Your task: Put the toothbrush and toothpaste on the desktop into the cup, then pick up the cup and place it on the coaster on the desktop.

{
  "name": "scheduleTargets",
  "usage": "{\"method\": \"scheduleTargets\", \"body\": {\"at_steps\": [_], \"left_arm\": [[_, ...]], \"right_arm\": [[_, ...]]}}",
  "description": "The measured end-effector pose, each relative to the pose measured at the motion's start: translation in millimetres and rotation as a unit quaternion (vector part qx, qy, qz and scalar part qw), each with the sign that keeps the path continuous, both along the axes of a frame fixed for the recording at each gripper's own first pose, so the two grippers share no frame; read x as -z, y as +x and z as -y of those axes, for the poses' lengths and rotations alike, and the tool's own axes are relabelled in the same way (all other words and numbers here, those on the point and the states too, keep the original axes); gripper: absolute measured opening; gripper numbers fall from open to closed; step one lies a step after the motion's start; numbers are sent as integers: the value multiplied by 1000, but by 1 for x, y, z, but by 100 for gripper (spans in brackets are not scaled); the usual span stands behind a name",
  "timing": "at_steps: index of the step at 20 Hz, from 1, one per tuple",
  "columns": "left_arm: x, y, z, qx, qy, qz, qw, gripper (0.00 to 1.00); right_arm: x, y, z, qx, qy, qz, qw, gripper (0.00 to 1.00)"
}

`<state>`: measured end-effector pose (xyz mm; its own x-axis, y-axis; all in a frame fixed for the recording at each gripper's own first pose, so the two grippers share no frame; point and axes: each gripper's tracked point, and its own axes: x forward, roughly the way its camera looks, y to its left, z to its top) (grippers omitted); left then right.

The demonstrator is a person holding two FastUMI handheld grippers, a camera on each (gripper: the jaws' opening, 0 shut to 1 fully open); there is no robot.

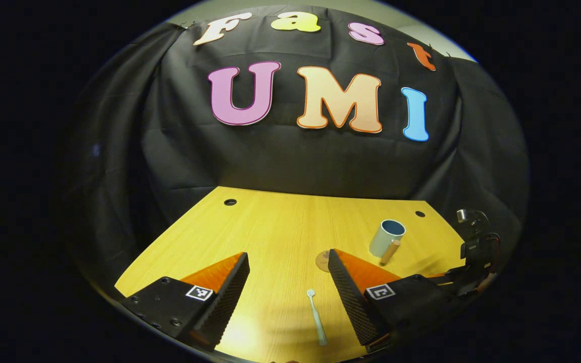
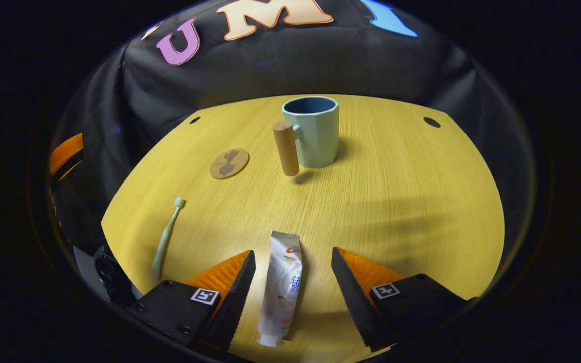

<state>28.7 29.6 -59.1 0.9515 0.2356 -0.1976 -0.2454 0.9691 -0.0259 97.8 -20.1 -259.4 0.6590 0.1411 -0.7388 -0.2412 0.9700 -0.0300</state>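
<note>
Black cloth wall at the far side; yellow wood-grain table [image 2: 396, 201] in front of it, two round holes near its far edge.

Right gripper view: right gripper [image 2: 293, 272] low over the near edge, fingers spread wide, nothing clamped; toothpaste [image 2: 281, 287] lies flat on the table between them, touching neither finger, cap end nearest the camera, crimped end pointing far; cup [image 2: 315, 132] upright well beyond it, pale green, dark inside, wooden handle on its left side; coaster [image 2: 229, 163] flat on the table left of the cup, apart from it; toothbrush [image 2: 167, 237] flat at the left, head toward the far side, nearer than the coaster.

Left gripper view: left gripper [image 1: 288, 282] above the near edge, fingers released and apart, holding nothing; toothbrush [image 1: 316, 316] lies on the table between them, closer to the right finger, head far; coaster [image 1: 322, 260] partly hidden behind the right finger's tip; cup [image 1: 388, 238] farther right, handle leaning toward the camera; another gripper's dark body at the far right edge of the table.
</note>
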Motion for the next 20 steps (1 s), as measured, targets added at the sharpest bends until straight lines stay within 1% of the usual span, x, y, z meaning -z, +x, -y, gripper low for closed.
{"method": "scheduleTargets", "body": {"at_steps": [1, 3, 4, 5, 7, 8, 11, 12, 13, 14, 16, 17, 18, 20], "left_arm": [[2, 1, 0, -2, -2, -3, 1000, 94], [4, 1, -2, -7, -5, -4, 1000, 94], [5, 1, -2, -11, -6, -4, 1000, 94], [4, 1, -2, -12, -8, -3, 1000, 94], [6, 2, -2, -13, -11, -3, 1000, 94], [6, 3, -2, -14, -12, -4, 1000, 94], [4, 0, -5, -19, -10, -1, 1000, 94], [3, -1, -6, -21, -9, 0, 1000, 94], [5, -1, -6, -22, -9, -1, 1000, 94], [5, -1, -6, -22, -10, -1, 1000, 94], [9, -3, -7, -23, -14, -3, 1000, 94], [10, -3, -7, -24, -16, -5, 1000, 94], [11, -4, -7, -24, -17, -6, 1000, 94], [12, -4, -8, -25, -22, -6, 999, 94]], "right_arm": [[3, 0, -1, -1, 2, -7, 1000, 83], [5, -2, -3, -3, 7, -19, 1000, 80], [7, -2, -3, -3, 7, -23, 1000, 67], [8, -3, -3, -3, 7, -26, 1000, 72], [11, -3, -3, 0, 6, -31, 999, 63], [12, -4, -5, -1, 9, -35, 999, 45], [15, -4, -8, -4, 12, -46, 999, 44], [16, -6, -8, -6, 10, -49, 999, 52], [16, -2, -9, -3, 12, -44, 999, 52], [17, -3, -8, -2, 8, -46, 999, 44], [21, -3, -9, -1, 13, -51, 999, 45], [22, -7, -7, 5, 10, -63, 998, 41], [20, -4, -7, 9, 7, -53, 999, 23], [19, -6, -8, 6, 3, -55, 998, 19]]}}
